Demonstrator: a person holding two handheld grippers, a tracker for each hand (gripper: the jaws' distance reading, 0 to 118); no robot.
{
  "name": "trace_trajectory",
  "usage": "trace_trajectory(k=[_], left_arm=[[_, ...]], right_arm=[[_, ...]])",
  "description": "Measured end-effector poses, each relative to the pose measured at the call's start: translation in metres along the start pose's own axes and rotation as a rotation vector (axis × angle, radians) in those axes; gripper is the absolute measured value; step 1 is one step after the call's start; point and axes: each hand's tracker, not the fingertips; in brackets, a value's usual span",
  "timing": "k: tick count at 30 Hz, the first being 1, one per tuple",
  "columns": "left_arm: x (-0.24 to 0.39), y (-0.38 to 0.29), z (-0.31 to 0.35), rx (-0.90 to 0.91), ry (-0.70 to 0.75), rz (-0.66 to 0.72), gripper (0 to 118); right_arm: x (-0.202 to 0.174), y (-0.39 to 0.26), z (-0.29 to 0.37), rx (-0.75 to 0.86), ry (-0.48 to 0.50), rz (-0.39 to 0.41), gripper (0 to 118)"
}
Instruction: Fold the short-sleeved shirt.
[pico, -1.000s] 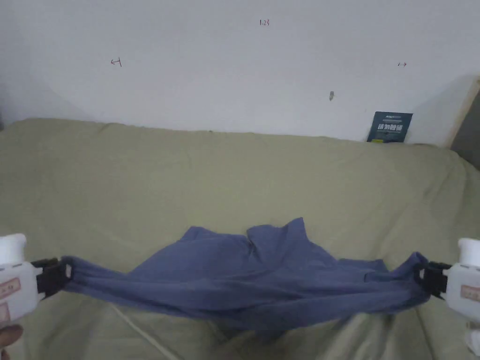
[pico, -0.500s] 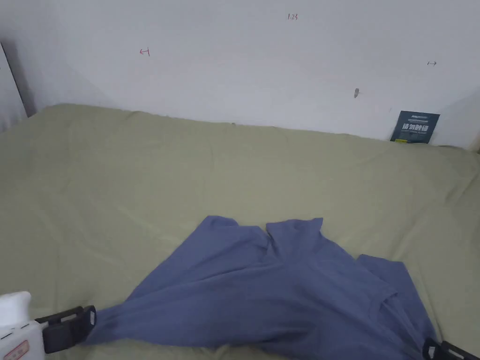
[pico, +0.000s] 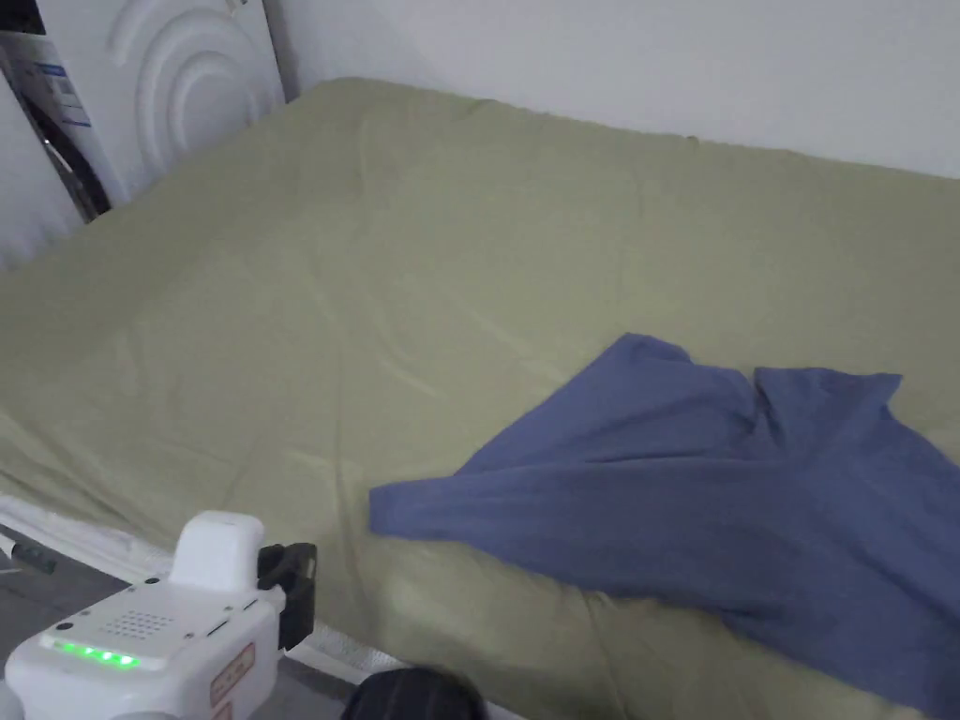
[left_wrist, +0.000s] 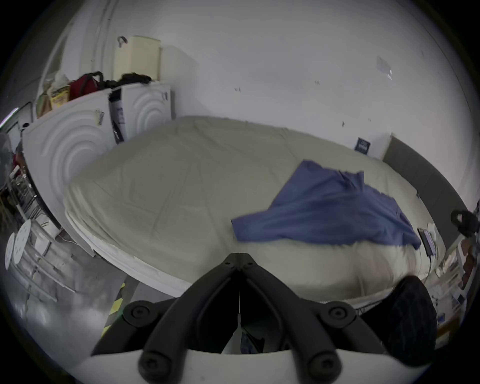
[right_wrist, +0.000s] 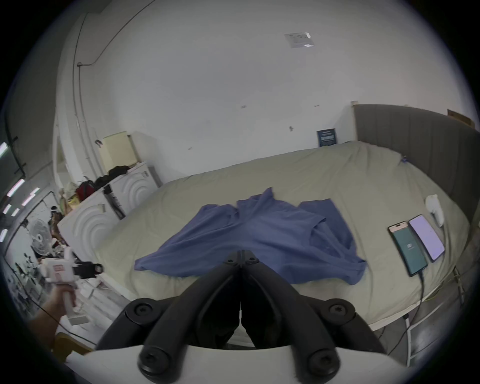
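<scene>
The blue short-sleeved shirt (pico: 731, 487) lies spread and rumpled on the olive bed sheet (pico: 422, 281), its hem near the front edge. My left gripper (pico: 302, 586) hovers off the bed's front edge, left of the shirt's corner and apart from it. In the left gripper view its jaws (left_wrist: 239, 262) meet with nothing between them, and the shirt (left_wrist: 324, 210) lies beyond. In the right gripper view the right gripper (right_wrist: 241, 256) is shut and empty, its tips in front of the shirt (right_wrist: 259, 233). The left gripper (right_wrist: 93, 269), held by a hand, appears at far left.
White ring-patterned panels (pico: 178, 84) stand at the bed's left end. Two phones (right_wrist: 415, 244) and a white device (right_wrist: 435, 210) lie on the sheet right of the shirt. A grey headboard (right_wrist: 415, 145) closes the right end. A dark card (right_wrist: 326, 137) leans on the wall.
Both grippers held the shirt's corners stretched between them; now they have let go and the shirt lies on the bed. The left gripper has drawn back off the front edge. The head camera swung left.
</scene>
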Motion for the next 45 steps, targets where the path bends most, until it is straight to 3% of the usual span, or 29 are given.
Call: trace_trajectory(k=[3,4,5,6,7,8,9,11,15,18,20,21,22,24,25,27,34,41,42,45], left_arm=[[-0.021,0.007,-0.029,-0.026,-0.006,0.007,0],[-0.020,0.006,-0.040,-0.031,-0.003,-0.001,18],[-0.024,0.009,-0.050,-0.030,-0.003,-0.012,66],[-0.031,0.015,-0.062,-0.017,-0.008,-0.024,100],[-0.037,0.021,-0.075,-0.021,-0.017,-0.033,113],[-0.030,0.027,-0.090,-0.058,-0.026,-0.052,113],[-0.035,0.034,-0.101,0.063,-0.027,-0.059,118],[-0.041,0.040,-0.123,-0.014,-0.021,-0.082,115],[0.015,0.049,-0.150,-0.108,-0.055,-0.149,114],[-0.005,0.051,-0.173,-0.159,-0.084,-0.206,104],[-0.005,0.045,-0.180,-0.173,-0.121,-0.233,74],[-0.005,0.041,-0.181,-0.175,-0.128,-0.268,65],[-0.003,0.038,-0.177,-0.152,-0.132,-0.258,55],[-0.009,0.040,-0.170,-0.147,-0.178,-0.198,19],[-0.009,0.039,-0.169,-0.130,-0.211,-0.144,6],[-0.013,0.038,-0.164,-0.125,-0.192,-0.134,1],[0.006,0.042,-0.126,-0.047,-0.226,-0.079,1],[0.035,0.049,-0.103,-0.032,-0.238,-0.073,1],[0.037,0.049,-0.103,-0.032,-0.234,-0.071,1],[0.045,0.053,-0.101,-0.042,-0.224,-0.063,1]], right_arm=[[-0.008,0.002,-0.003,-0.011,-0.022,0.039,0],[-0.009,0.003,-0.004,-0.021,-0.023,0.048,0],[-0.010,0.004,-0.006,-0.030,-0.029,0.052,0],[-0.012,0.003,-0.008,-0.034,-0.033,0.056,0],[-0.013,0.003,-0.009,-0.044,-0.033,0.052,0],[-0.014,0.003,-0.010,-0.053,-0.037,0.050,0],[-0.015,0.003,-0.011,-0.060,-0.046,0.048,0],[-0.017,0.001,-0.014,-0.071,-0.060,0.044,0],[-0.020,0.001,-0.021,-0.090,-0.088,0.023,0],[-0.021,0.003,-0.027,-0.104,-0.102,0.019,0],[-0.021,0.005,-0.030,-0.112,-0.100,0.008,0],[-0.020,0.005,-0.032,-0.114,-0.098,0.003,0],[-0.019,0.005,-0.033,-0.117,-0.096,0.001,0],[-0.019,0.006,-0.035,-0.121,-0.094,0.001,0],[-0.019,0.006,-0.036,-0.120,-0.089,-0.001,0],[-0.018,0.007,-0.037,-0.120,-0.076,-0.012,0],[-0.002,0.020,-0.052,-0.131,-0.065,0.017,0],[0.067,0.082,-0.169,-0.275,-0.129,0.291,1],[0.084,0.092,-0.196,-0.305,-0.141,0.313,6],[0.121,0.124,-0.273,-0.363,-0.179,0.317,47]])
